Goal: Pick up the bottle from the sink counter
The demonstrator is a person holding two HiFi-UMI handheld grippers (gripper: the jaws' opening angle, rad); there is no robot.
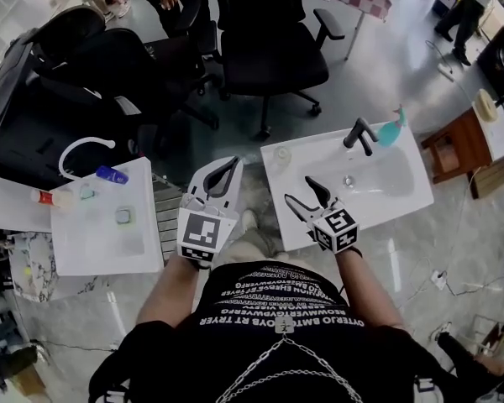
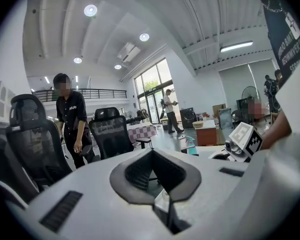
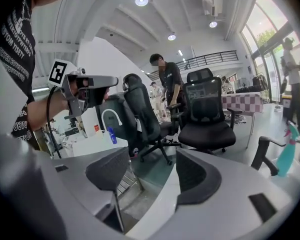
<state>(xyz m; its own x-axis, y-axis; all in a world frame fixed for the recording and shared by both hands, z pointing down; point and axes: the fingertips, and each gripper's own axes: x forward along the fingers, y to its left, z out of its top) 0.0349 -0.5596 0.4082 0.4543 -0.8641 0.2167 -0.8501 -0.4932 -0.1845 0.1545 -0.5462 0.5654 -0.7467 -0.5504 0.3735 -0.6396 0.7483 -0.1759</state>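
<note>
The bottle [image 1: 392,128], a teal sprayer, stands upright at the far right corner of the sink tabletop [image 1: 413,168]. It is just beside the black faucet [image 1: 359,134] and behind the basin [image 1: 376,180]. In the right gripper view the bottle [image 3: 286,151] shows near the right edge, well apart from my jaws.

My right tool [image 1: 299,190] hangs over the near left part of that tabletop. Its jaws are spread and nothing is between them; through the gap [image 3: 152,159] I see only floor. It points toward the chairs [image 1: 269,40], not toward the bottle.

My left tool [image 1: 229,166] is over the gap between the two tabletops. Its jaws are pressed together at the tips [image 2: 152,154] and pinch nothing.

A small clear thing [image 1: 282,154] sits at the far left corner of the sink tabletop; I cannot tell what it is. To the left, a second tabletop [image 1: 101,246] carries a white faucet [image 1: 84,148] and a blue bottle [image 1: 111,175]. The black chairs stand beyond both tabletops, and a person in black [image 3: 169,81] stands among them.
</note>
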